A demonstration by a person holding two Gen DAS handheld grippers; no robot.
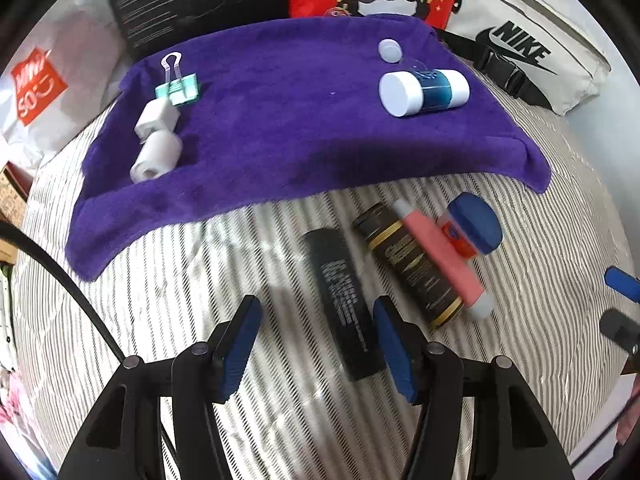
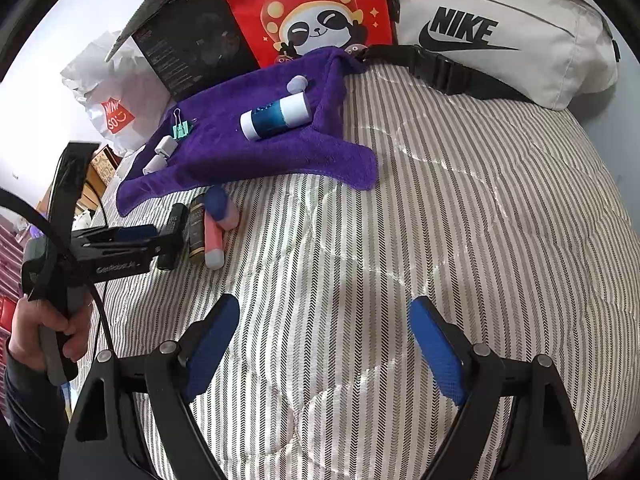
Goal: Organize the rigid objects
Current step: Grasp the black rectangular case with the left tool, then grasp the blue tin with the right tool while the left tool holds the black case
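My left gripper [image 1: 316,304] stands open over the striped bed cover. A black tube [image 1: 344,304] lies flat between its fingers, close to the right pad and far from the left one. Beside the tube lie a black-and-gold tube [image 1: 408,264], a pink tube [image 1: 440,256] and a blue-capped stick [image 1: 472,228]. On the purple towel [image 1: 280,128] rest a green binder clip [image 1: 178,86], a white charger [image 1: 156,118], a white roll [image 1: 158,156], a blue-and-white bottle [image 1: 424,92] and a small white cap [image 1: 390,50]. My right gripper [image 2: 324,304] is open above bare bed cover, holding nothing.
A red panda bag [image 2: 304,8], a black box [image 2: 192,40] and a white Nike bag [image 2: 500,32] line the far edge of the bed. A white shopping bag [image 1: 44,84] sits at the left. A hand [image 2: 48,328] holds the left gripper's handle.
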